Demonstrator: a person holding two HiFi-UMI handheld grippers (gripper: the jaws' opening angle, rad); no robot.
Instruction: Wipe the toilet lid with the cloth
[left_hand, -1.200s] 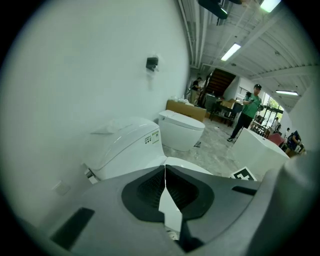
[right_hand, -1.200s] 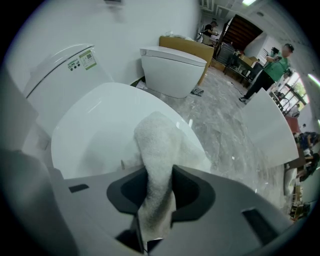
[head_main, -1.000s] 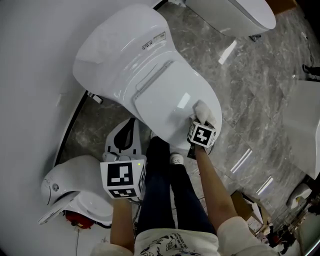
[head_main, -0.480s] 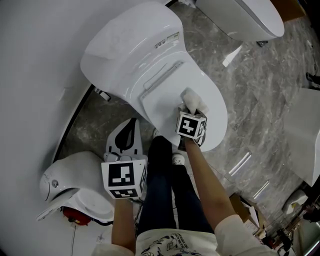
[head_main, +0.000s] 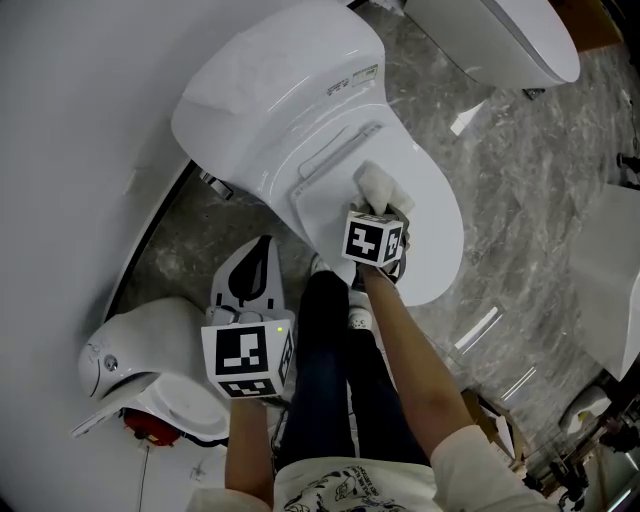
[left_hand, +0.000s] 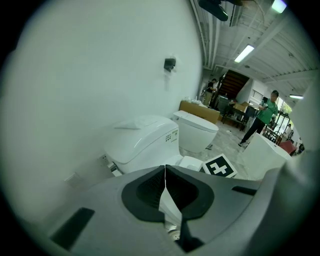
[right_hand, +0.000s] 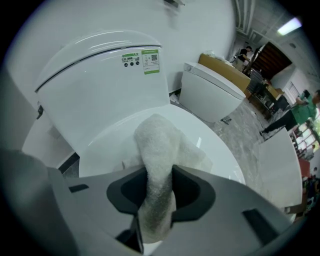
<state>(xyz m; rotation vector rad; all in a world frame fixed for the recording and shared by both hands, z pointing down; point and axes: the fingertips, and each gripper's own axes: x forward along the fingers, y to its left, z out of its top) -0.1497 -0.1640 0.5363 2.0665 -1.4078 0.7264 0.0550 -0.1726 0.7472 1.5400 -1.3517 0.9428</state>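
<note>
At the lower left of the head view, the left gripper hangs away from the toilet lid, jaws pressed together on nothing. Right of it, mid-frame, the right gripper pinches the white cloth, whose free end lies bunched on that closed lid.

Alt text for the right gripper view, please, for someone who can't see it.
The right gripper is shut on a white cloth that rests on the closed toilet lid. Behind it rises the tank with a green label; a second toilet stands on the grey marbled floor.
</note>
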